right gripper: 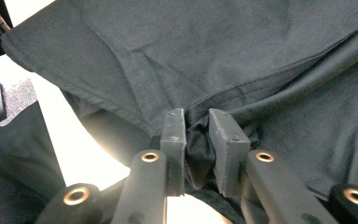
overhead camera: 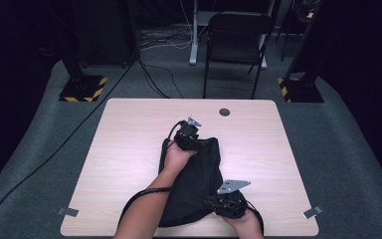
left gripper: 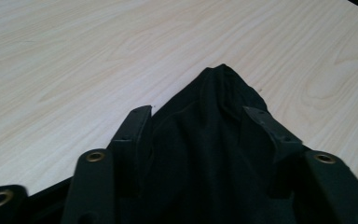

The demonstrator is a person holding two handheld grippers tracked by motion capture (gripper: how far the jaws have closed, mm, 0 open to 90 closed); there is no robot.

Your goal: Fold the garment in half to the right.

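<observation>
High view: a black folded cotton garment [overhead camera: 194, 184] lies on the pale wood-grain surface [overhead camera: 129, 149], left tool [overhead camera: 188, 135] at its far end, right tool [overhead camera: 218, 203] at its near edge.

Left gripper view: jaws spread, released, with a fabric peak [left gripper: 219, 93] loose between them. Lift clear without dragging it.

Right gripper view: jaws narrow, but whether they pinch the bunched hem [right gripper: 196, 144] cannot be told. Keep this tool steady.
</observation>
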